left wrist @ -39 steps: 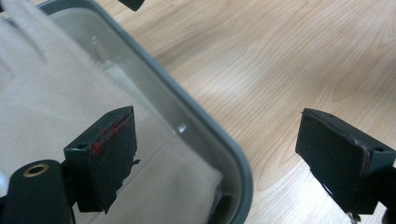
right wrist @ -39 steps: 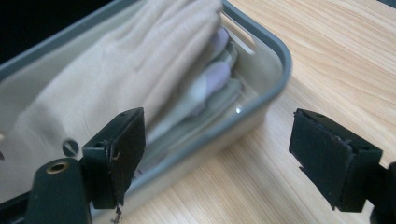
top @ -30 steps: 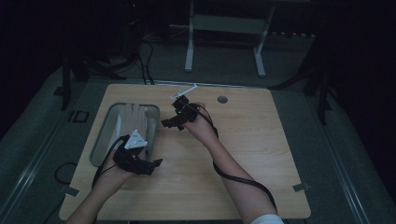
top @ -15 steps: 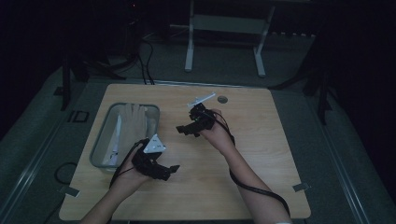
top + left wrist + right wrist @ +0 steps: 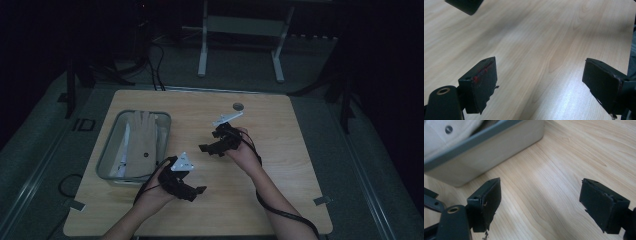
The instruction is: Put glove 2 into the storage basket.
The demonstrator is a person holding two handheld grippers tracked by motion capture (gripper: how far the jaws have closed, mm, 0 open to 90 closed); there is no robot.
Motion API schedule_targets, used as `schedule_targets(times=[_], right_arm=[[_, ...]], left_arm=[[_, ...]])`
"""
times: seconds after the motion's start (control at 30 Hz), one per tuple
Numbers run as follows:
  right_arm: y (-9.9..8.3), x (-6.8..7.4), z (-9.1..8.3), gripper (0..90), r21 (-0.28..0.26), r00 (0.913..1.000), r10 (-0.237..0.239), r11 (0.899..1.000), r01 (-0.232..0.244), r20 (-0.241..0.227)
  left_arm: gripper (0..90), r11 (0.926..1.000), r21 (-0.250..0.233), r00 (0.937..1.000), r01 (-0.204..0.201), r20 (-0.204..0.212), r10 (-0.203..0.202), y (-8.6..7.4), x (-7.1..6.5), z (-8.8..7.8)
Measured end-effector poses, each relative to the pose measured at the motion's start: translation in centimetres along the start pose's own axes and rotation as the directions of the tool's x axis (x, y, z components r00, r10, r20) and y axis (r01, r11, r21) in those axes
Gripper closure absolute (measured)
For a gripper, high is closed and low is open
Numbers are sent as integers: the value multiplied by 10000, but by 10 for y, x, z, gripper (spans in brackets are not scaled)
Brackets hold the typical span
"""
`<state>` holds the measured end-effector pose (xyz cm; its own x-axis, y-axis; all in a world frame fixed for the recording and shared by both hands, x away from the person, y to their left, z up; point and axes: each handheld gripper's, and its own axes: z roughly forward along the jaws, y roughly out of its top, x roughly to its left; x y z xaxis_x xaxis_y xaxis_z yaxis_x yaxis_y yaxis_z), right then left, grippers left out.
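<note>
In the high view, the left gripper point(image 5: 192, 189) is hovering low in the middle of the frame over bare table point(image 5: 280, 150), and the right gripper point(image 5: 212, 147) is hanging just above and right of it, near the centre. Both are standing wide open with nothing between their jaws; the left gripper view and the right gripper view each show plain wood in the gap.

The thing nearest them is the grey bin point(image 5: 112, 150) at the left of the frame, holding folded pale cloth point(image 5: 137, 142) with a small dark button on it. In the right gripper view the bin's wall point(image 5: 489, 150) is filling the upper left, with the cloth point(image 5: 454, 128) showing over its rim.

Judging by this, the hands are getting ready to reach into the bin. To do that well, the right gripper should be coming in from above the rim rather than against the wall, keeping its jaws spread, and pinching a top fold near an edge, so only one layer lifts. The left gripper would do best waiting beside the bin, ready to take a second corner.
</note>
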<state>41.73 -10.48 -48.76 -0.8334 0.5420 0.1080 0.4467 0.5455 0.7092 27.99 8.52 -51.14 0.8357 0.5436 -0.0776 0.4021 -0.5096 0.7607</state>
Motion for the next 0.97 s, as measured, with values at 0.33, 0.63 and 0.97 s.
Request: schedule_targets(times=[0.33, 0.63, 0.97], right_arm=[[-37, -11, 1, 172, 91, 10000, -50, 9999, 50, -54], [-66, -19, 6, 156, 8, 9999, 5, 10000, -5, -136], [-76, -25, 6, 157, 135, 10000, 62, 9999, -63, 61]], left_arm=[[131, 10000, 36, 9996, -32, 288, 31, -8, -5, 22], [131, 9998, 216, 9987, 19, 515, -30, -13, -2, 34], [130, 9995, 290, 9970, 161, 749, -182, -15, -1, 38]])
